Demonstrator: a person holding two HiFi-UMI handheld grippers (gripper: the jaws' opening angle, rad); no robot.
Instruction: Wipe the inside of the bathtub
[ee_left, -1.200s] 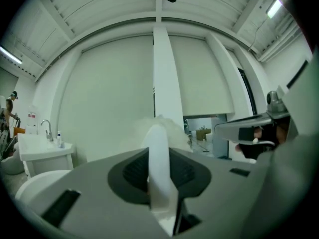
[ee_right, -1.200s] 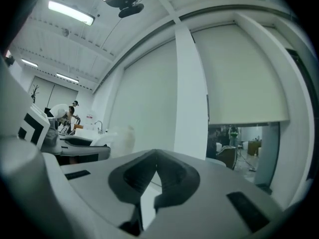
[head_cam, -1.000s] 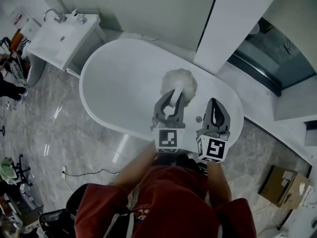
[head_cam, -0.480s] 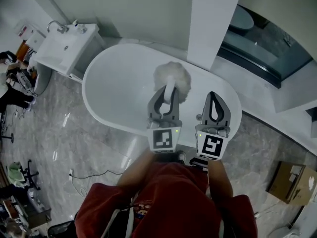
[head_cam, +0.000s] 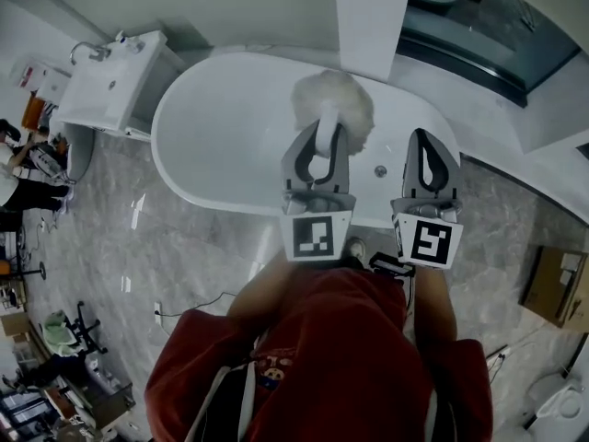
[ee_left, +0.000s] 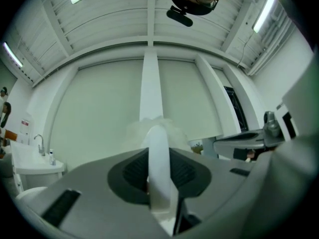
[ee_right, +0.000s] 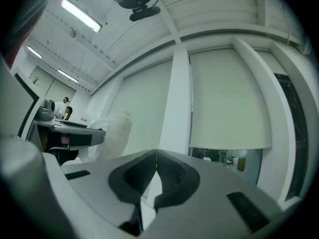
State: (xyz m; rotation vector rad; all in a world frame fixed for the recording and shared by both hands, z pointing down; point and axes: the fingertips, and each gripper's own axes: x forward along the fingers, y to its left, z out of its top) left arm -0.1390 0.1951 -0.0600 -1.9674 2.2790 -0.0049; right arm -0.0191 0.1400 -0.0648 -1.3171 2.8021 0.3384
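Grey veined floor tiles (head_cam: pixel 184 247), glossy. Standing on them: white oval bathtub (head_cam: pixel 221 145) at centre, white washbasin cabinet (head_cam: pixel 115 86) just beside its left end, cardboard box (head_cam: pixel 557 284) well apart at far right. Thin dark cable (head_cam: pixel 195 308) trailing over tiles at lower left.

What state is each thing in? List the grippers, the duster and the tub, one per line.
bathtub: no water visible in it.
duster: held by its handle, fluffy head over the bathtub's far side; contact unclear.
left gripper: shut on the duster's handle.
right gripper: shut, nothing between its jaws.
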